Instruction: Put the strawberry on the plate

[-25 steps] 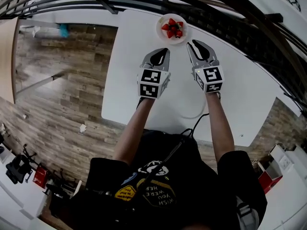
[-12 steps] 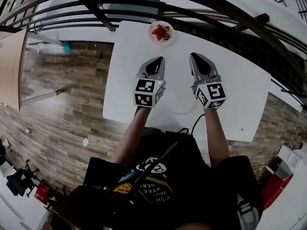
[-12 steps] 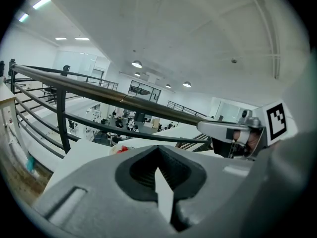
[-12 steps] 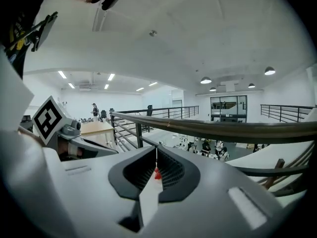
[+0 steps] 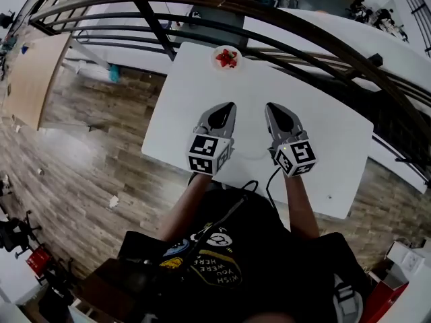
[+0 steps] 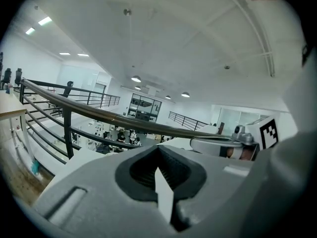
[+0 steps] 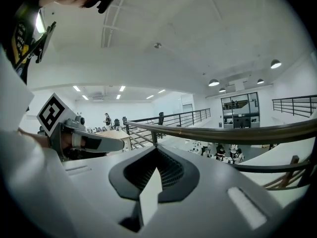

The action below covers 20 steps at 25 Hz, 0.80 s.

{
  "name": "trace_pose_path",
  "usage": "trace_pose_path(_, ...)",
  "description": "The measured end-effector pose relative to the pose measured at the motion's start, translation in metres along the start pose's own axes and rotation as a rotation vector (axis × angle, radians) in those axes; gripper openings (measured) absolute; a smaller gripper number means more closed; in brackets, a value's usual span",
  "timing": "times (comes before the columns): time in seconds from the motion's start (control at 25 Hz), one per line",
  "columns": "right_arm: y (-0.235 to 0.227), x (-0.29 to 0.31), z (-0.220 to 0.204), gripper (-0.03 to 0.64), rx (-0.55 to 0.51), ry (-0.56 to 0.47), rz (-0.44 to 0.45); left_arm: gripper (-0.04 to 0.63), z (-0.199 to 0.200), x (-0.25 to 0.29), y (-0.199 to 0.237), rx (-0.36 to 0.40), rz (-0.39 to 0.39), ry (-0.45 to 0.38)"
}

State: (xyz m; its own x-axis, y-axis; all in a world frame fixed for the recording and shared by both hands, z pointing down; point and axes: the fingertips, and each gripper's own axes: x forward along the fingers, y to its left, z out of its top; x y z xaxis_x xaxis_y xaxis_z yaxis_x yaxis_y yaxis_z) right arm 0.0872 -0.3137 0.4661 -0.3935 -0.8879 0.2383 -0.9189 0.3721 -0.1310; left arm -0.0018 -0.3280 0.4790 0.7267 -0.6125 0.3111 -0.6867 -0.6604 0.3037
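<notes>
At the far edge of the white table [image 5: 327, 130] stands a small white plate [image 5: 220, 50] with several red strawberries [image 5: 227, 58] on it. Both grippers hang over the table's near half, well short of the plate, side by side and pointing at it. My left gripper [image 5: 231, 105] is shut with nothing in it; the left gripper view shows its jaws [image 6: 158, 149] meeting. My right gripper [image 5: 269, 105] has just been closing and is shut, empty too [image 7: 156, 151]. Neither gripper view shows the plate.
A dark metal railing [image 5: 283, 20] curves past the table's far side, with a lower floor beyond it. Wooden floor [image 5: 87, 133] lies to the left. A thin cable [image 5: 254, 157] loops on the table near the person's arms.
Both grippers have drawn back from the plate toward the person and risen. The right jaws, open a second ago, have closed. The plate now sits much farther from the fingertips.
</notes>
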Motion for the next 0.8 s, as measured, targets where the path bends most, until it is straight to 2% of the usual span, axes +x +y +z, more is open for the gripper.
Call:
trace_pose_path(0.36,0.035,-0.094,-0.002,0.002,0.044,-0.026,0.079,0.0,-0.008,-0.072,-0.072,0.003,0.03,-0.057)
trace_pose_path(0.56,0.04,-0.129,-0.015,0.002,0.061,-0.033,0.088,0.0,-0.026,-0.082,-0.1,0.026,0.041,-0.05)
trace_pose_path(0.8,0.042,-0.144,-0.013,0.002,0.09,-0.064,0.101,0.0,-0.028,-0.089,-0.117,0.049,0.034,-0.052)
